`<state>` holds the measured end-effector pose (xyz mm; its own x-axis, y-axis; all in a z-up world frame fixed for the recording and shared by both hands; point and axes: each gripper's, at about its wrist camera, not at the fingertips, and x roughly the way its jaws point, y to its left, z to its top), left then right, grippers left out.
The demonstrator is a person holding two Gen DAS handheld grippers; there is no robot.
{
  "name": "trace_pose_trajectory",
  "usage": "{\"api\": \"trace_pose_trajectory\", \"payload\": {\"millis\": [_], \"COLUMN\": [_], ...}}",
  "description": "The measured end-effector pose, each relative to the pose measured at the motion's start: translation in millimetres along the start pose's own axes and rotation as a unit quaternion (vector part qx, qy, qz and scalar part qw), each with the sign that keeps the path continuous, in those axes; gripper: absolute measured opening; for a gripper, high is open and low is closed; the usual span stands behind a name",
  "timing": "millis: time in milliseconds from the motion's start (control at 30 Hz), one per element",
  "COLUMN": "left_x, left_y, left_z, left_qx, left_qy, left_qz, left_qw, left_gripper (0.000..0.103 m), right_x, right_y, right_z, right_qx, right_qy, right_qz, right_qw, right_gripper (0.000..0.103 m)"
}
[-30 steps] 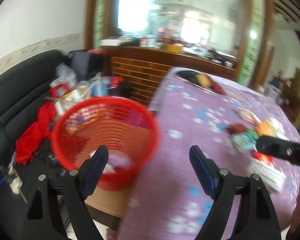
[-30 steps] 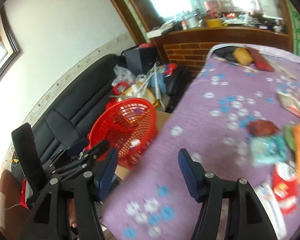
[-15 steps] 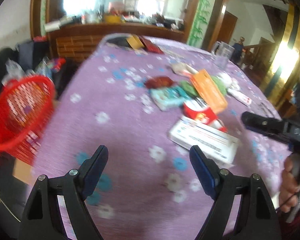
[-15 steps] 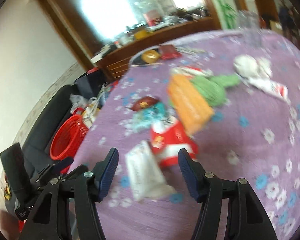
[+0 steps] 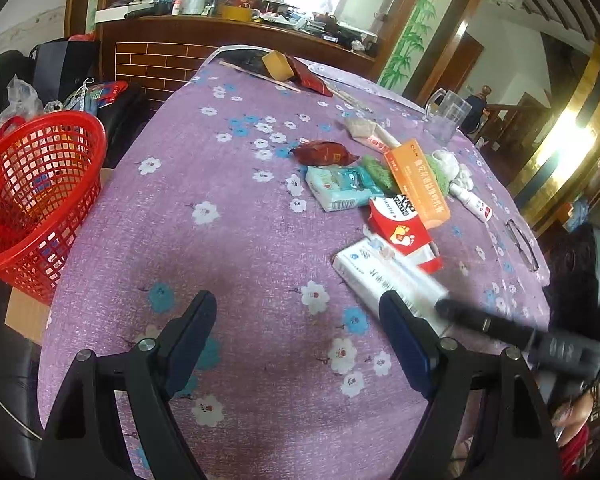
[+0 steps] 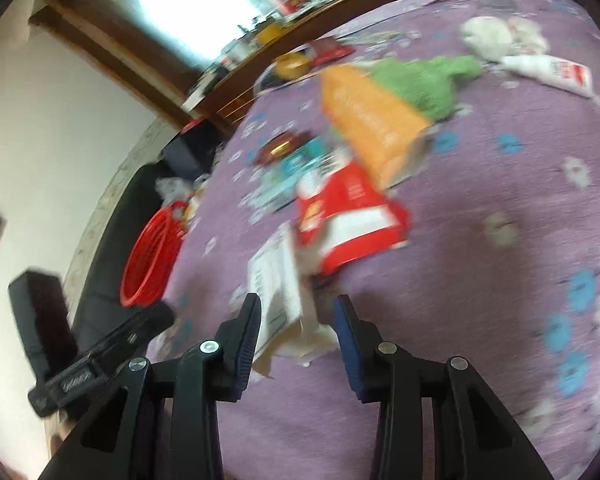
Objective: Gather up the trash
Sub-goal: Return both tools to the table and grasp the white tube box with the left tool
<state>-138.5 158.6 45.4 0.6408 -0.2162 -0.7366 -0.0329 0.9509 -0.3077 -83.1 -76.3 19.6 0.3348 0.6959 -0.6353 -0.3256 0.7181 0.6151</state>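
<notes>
The left hand-held gripper (image 5: 296, 320) hangs wide above a bare patch of the surface (image 5: 220, 248), a rounded top under a matte purple cloth printed with small white and blue blossoms; nothing sits between its flat, dark blue padded jaws. Ahead and to the right of it lies the trash: a long white cardboard box (image 5: 384, 276) with sharp edges, nearest its right jaw; past that a glossy red and white carton (image 5: 400, 228), a soft teal packet (image 5: 340, 188), a slim orange box (image 5: 416, 184) lying over a fuzzy green cloth (image 5: 376, 170), and a crinkled dark red foil wrapper (image 5: 324, 152). Far to its left, off the edge of the surface, stands a red plastic mesh basket (image 5: 36, 196), round and open-weave.

The right hand-held gripper (image 6: 298, 324) has just been closing and now stands narrow, with the near end of the white cardboard box (image 6: 278, 288) between its ribbed blue pads. The picture is blurred, and I cannot tell whether the pads press on it. Just beyond lies the red and white carton (image 6: 348, 216), then the orange box (image 6: 368, 116).
</notes>
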Motion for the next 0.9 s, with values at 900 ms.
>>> {"api": "trace_pose_trajectory", "payload": {"millis": [900], "left_x": [70], "left_y": [-73], "left_z": [-3], "left_qx": [0.008], "left_qy": [0.106], "left_qz": [-0.037], "left_qw": [0.9936], "left_gripper": [0.083], "right_x": [-59], "right_y": [-16], "right_z": [8], "right_qx": [-0.007], "right_qy": [-0.077], "right_qz": [-0.057], "right_qw": [0.995], "right_gripper": [0.050]}}
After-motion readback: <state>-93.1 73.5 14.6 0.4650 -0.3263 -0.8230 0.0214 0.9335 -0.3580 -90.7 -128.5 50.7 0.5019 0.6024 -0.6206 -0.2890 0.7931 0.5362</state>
